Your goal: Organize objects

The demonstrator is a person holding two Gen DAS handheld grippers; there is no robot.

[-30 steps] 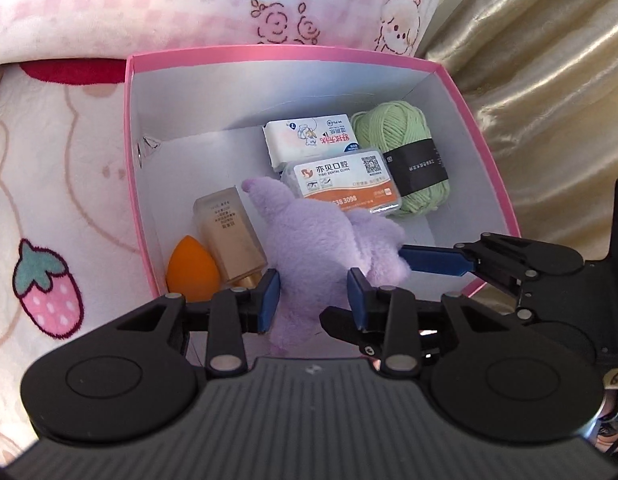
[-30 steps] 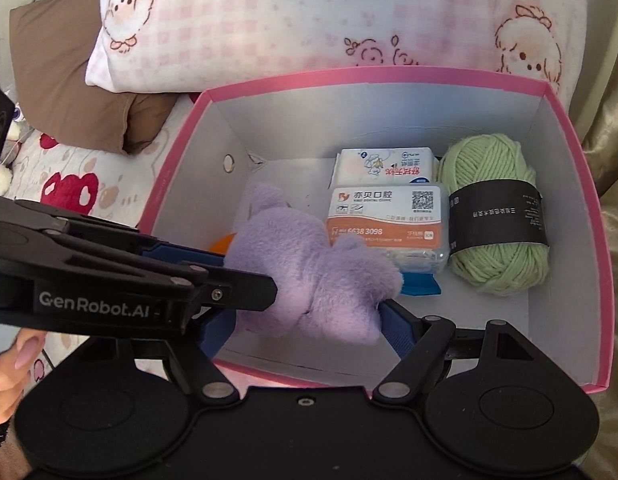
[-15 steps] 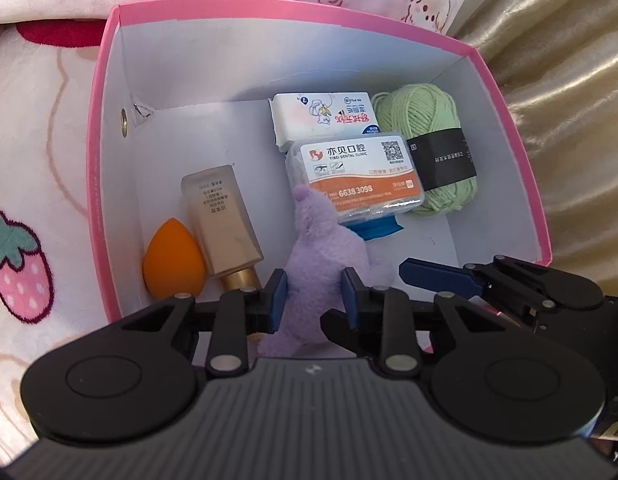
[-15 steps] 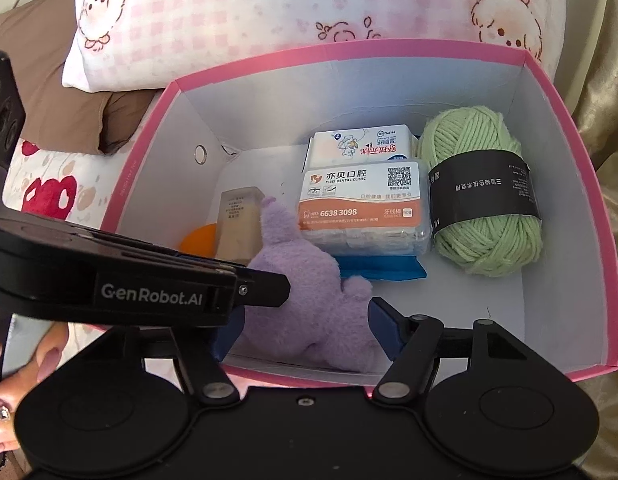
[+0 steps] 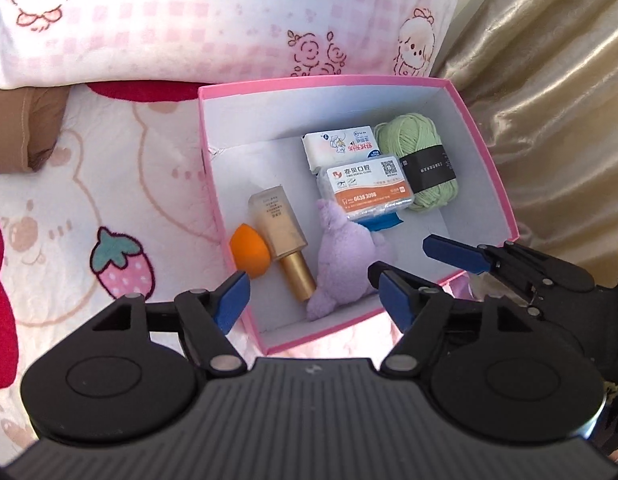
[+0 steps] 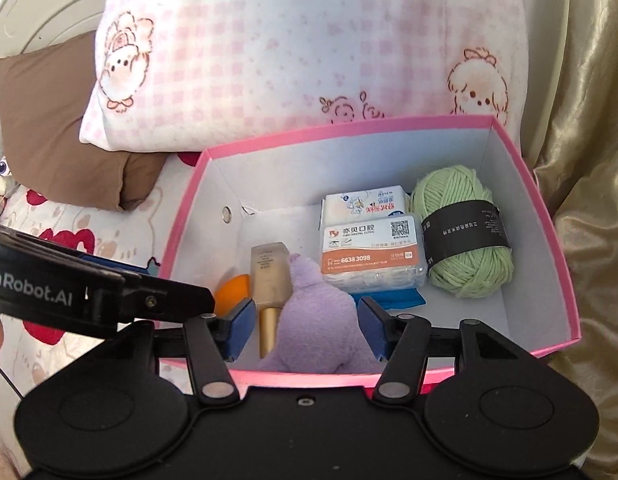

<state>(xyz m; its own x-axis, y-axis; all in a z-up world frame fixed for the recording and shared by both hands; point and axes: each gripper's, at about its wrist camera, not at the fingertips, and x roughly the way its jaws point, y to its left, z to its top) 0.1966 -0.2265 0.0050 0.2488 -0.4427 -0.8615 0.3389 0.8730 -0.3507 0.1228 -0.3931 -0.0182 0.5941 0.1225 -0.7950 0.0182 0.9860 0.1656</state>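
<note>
A purple plush toy (image 5: 345,264) (image 6: 317,320) lies in the pink box (image 5: 321,82) (image 6: 349,128), near its front wall. Beside it are a gold tube (image 5: 279,228), an orange sponge (image 5: 249,254), a tissue pack (image 5: 341,146), a floss case (image 5: 367,190) and green yarn (image 5: 417,152). My left gripper (image 5: 314,296) hovers above the box's near edge, its jaws opening with nothing pressed between them. My right gripper (image 6: 307,326) hangs over the toy, its jaws closing but clear of the plush. One of its fingers (image 5: 453,255) shows at the box's right corner.
A pink checked pillow (image 5: 229,20) lies behind the box and a brown pillow (image 6: 61,120) to the left. Gold curtain fabric (image 5: 549,100) hangs close along the box's right side. The box sits on a bed sheet printed with a strawberry (image 5: 121,268).
The left gripper let go of the purple toy, opened wide and lifted back from the box. The toy now rests inside. The right gripper also rose and its jaws narrowed.
</note>
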